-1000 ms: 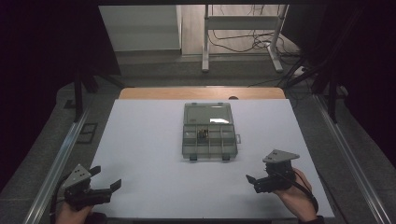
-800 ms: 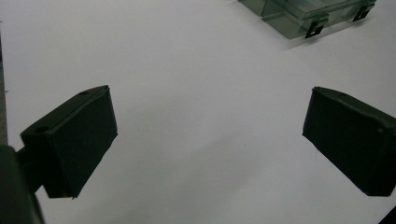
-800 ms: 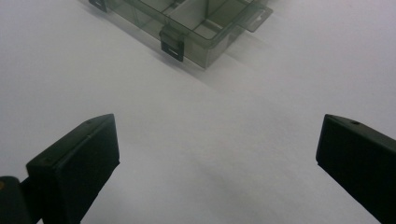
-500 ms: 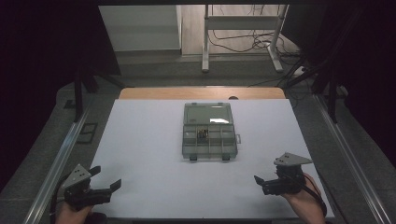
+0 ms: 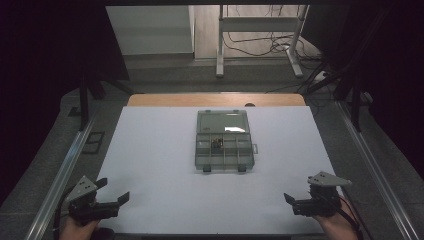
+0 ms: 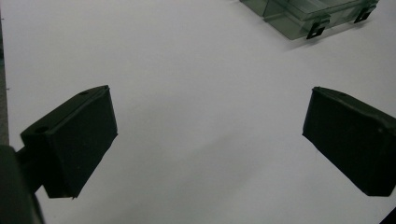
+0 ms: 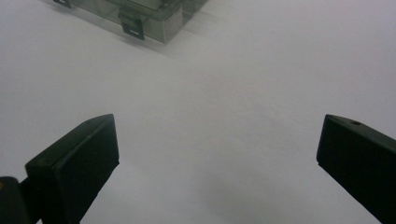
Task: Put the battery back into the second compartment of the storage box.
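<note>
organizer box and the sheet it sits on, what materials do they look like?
Grey see-through compartment box: likely moulded plastic, glossy; dividers show through, and its flat lid catches a bright glare. Its small dark latches look like opaque plastic. White table cover: smooth, matte, even white; paper, film or laminate can't be told apart.

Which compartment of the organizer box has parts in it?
The upper-row compartment second from left in the organizer box holds small dark parts; the others look empty.

A white sheet [image 5: 165, 165] covers the counter [image 5: 215, 99], whose wooden edge shows at upper centre. Metal rails [image 5: 62, 172] run down both sides. Beyond, at the top, stand white frame legs [image 5: 219, 47] and what seem to be cables [image 5: 260, 47] on the floor.
</note>
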`<state>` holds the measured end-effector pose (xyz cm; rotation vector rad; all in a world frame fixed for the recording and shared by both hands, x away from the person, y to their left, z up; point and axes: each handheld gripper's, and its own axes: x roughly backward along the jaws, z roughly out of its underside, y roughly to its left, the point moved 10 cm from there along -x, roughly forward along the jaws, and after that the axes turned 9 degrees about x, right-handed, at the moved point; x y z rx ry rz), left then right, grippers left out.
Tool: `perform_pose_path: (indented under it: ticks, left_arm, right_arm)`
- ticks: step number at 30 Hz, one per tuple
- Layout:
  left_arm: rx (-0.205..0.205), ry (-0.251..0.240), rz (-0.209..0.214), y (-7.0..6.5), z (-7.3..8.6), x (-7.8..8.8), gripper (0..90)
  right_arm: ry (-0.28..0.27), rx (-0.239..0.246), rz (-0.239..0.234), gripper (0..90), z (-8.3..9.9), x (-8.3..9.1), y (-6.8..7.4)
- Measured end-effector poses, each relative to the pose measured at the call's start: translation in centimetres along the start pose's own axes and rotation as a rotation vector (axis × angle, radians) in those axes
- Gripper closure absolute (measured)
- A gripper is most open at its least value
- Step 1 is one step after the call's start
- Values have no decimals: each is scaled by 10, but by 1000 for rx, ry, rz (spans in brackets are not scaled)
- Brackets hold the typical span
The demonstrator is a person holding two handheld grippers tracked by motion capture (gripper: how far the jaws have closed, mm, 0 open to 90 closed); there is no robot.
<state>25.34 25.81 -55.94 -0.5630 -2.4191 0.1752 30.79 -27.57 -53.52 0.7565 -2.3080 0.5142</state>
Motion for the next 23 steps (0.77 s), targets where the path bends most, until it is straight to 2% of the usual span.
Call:
perform_pose_path:
  ticks: [15, 17, 23]
  left_arm:
    - [-3, 0, -2, 0, 0, 0, 34]
    - [-4, 1, -3, 0, 0, 0, 34]
    - [-7, 2, -3, -1, 0, 0, 34]
  right_arm:
    - [9, -102, 56, 0, 33, 15, -11]
    - [-4, -118, 67, 0, 32, 16, -13]
    - [28, -119, 64, 0, 35, 13, -13]
